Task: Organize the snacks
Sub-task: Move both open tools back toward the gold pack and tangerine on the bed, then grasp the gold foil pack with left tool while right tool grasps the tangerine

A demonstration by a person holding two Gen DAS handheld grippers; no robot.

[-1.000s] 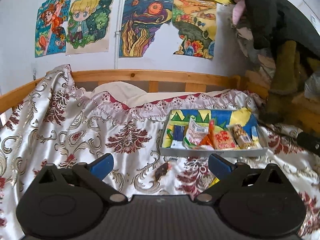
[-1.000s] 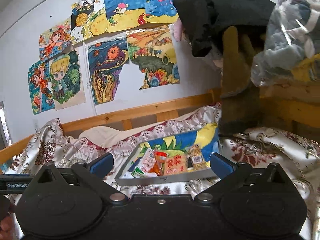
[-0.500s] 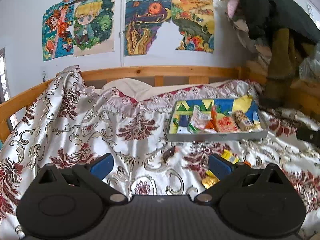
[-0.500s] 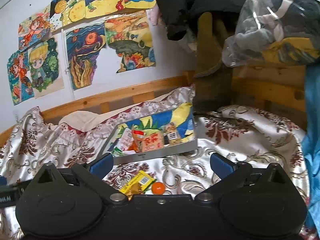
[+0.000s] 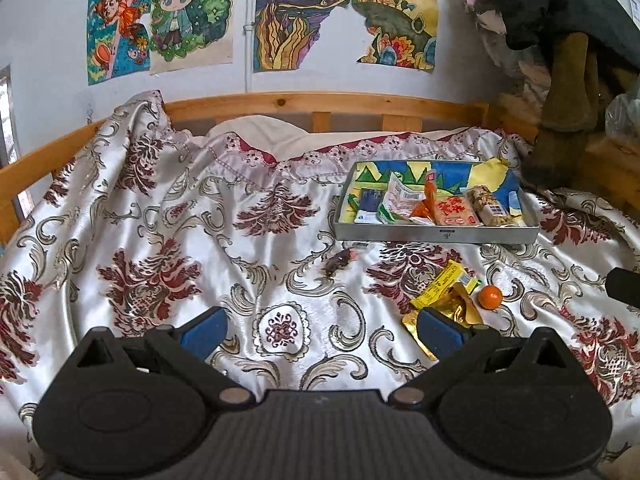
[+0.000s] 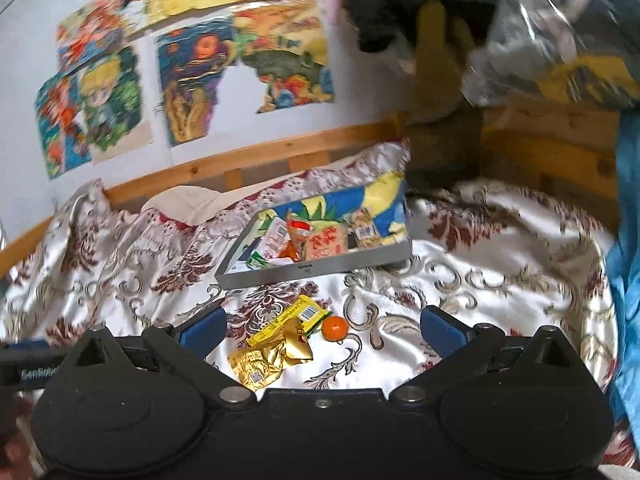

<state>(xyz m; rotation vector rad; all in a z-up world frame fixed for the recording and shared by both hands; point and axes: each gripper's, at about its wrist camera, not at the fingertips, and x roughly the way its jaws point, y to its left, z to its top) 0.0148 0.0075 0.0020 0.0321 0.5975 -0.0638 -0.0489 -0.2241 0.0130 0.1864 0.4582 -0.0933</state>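
A grey tray with a colourful lining sits on the patterned bedspread and holds several snack packets. In front of it lie a yellow wrapper, a crumpled gold packet, a small orange fruit and a dark brown snack. My left gripper is open above the bedspread, its right finger just over the gold packet. My right gripper is open too, with the loose snacks between and ahead of its fingers.
A wooden bed rail and a poster-covered wall close off the back. Piled clothes and bags stand at the right. A blue cloth hangs at the far right. The other gripper's body shows at the right edge.
Both grippers have pulled back and tilted down, so the loose wrapper, gold packet and orange fruit now show before the tray. The jaws have stayed open.
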